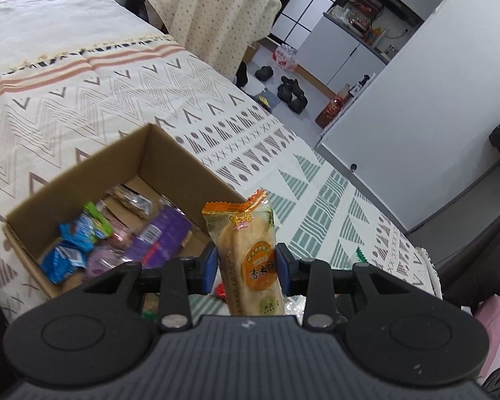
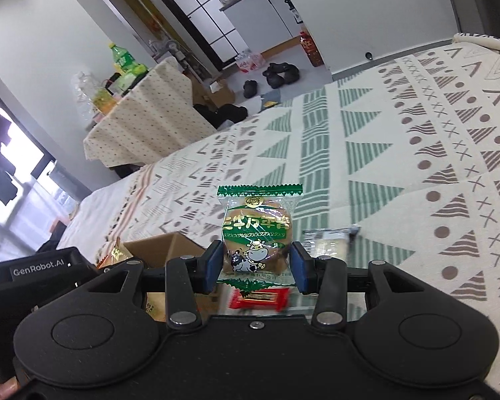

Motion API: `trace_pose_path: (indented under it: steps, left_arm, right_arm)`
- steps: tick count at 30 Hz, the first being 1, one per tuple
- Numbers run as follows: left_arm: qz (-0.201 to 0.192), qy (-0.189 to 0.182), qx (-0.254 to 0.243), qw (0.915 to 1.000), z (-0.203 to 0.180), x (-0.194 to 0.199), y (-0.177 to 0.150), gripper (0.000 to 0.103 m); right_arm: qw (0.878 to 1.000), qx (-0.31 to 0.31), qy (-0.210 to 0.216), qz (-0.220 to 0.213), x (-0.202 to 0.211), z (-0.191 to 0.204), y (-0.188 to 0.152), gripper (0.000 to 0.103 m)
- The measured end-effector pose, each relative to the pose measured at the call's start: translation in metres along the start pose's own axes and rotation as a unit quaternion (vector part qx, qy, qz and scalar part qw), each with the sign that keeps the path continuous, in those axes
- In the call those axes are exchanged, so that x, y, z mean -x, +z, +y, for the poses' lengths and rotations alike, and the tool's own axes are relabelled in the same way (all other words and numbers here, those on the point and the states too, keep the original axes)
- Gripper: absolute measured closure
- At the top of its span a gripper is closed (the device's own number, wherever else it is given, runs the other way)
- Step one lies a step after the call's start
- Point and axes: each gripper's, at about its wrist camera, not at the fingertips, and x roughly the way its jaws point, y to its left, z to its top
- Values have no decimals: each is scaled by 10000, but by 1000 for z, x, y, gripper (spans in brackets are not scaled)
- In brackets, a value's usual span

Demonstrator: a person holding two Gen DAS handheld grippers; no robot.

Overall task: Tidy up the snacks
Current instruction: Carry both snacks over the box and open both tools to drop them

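My left gripper (image 1: 246,268) is shut on an orange rice-cracker packet (image 1: 245,250) and holds it upright, just right of an open cardboard box (image 1: 83,180) that holds several blue, purple and green snack packs (image 1: 83,233). My right gripper (image 2: 257,263) is shut on a green cow-print cake packet (image 2: 256,233), held above the bed. Below it lie a red snack packet (image 2: 260,298) and a clear-wrapped pale snack (image 2: 330,243). The box corner (image 2: 163,246) shows at the lower left of the right wrist view.
Everything sits on a bed with a patterned cream, green and grey cover (image 1: 283,166). A table with a dotted cloth (image 1: 210,10) stands beyond the bed. Shoes (image 1: 291,91) lie on the floor near a white cabinet (image 1: 416,116).
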Motion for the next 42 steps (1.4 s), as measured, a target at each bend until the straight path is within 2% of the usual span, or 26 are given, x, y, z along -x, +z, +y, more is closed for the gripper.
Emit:
trace_pose_path:
  steps: [8, 15, 29, 33, 38, 42]
  left_arm:
    - [-104, 68, 136, 9998, 30, 14, 16, 68]
    - [-93, 142, 295, 9994, 58, 17, 27, 68]
    - [209, 133, 462, 9986, 103, -1, 42, 67]
    - [337, 124, 444, 9984, 108, -8, 50, 55]
    - [328, 153, 453, 9983, 116, -7, 60, 34]
    - [310, 219, 523, 9979, 125, -6, 66, 26]
  right_arm:
    - [9998, 85, 114, -109, 3, 26, -3, 61]
    - [9998, 178, 39, -85, -3, 44, -9, 61]
    - [9988, 487, -39, 51, -19, 85, -23, 61]
    - [9982, 595, -59, 97, -26, 98, -26, 61]
    - [9975, 692, -9, 147, -37, 114, -26, 61]
    - [9967, 773, 81, 239, -48, 128, -30, 60]
